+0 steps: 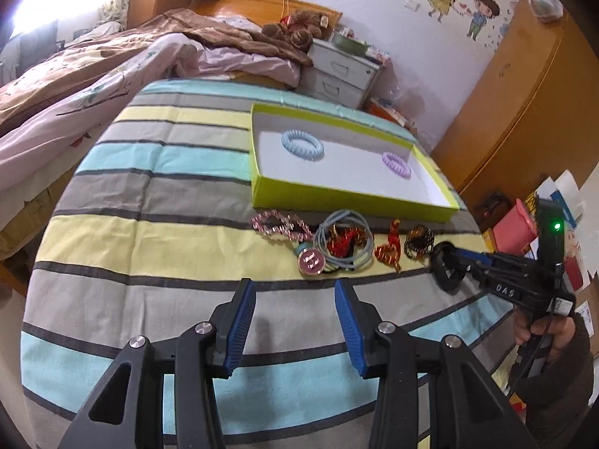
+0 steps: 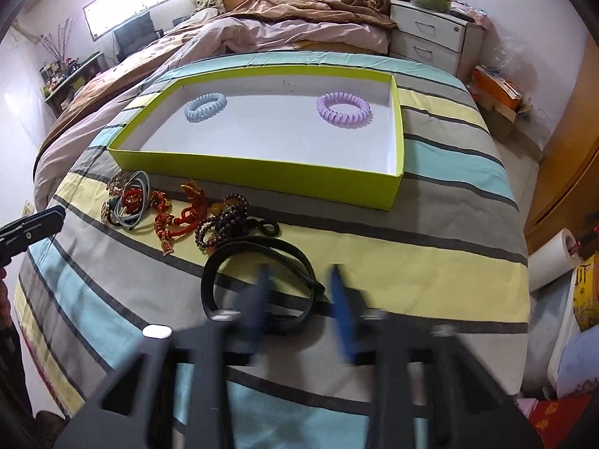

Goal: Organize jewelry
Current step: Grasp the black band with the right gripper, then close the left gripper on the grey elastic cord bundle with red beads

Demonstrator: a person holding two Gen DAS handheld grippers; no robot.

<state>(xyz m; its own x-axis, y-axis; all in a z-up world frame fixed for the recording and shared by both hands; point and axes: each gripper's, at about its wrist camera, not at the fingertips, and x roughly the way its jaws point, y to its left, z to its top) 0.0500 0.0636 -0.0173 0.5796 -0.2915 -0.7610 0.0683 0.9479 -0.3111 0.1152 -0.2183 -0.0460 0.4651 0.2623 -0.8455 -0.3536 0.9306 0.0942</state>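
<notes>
the left wrist view shows the left hand-held gripper (image 1: 295, 321) spread, nothing between its blue pads, over the striped bedspread (image 1: 149, 202). beyond it lies a lime-green box lid (image 1: 337, 198) holding a blue spiral hair tie (image 1: 302, 144) and a purple spiral hair tie (image 1: 397, 164), well apart. in front of the lid lies a row of jewelry: a pink beaded bracelet (image 1: 280, 226), a grey cord loop (image 1: 342, 239), a red-and-gold charm (image 1: 391, 249) and a dark bead bracelet (image 1: 419, 241). the right hand-held gripper (image 2: 299, 299) is blurred in its own view; its fingers straddle the near side of a black band (image 2: 258, 250) lying on the bedspread, and whether the pads press it cannot be told.
</notes>
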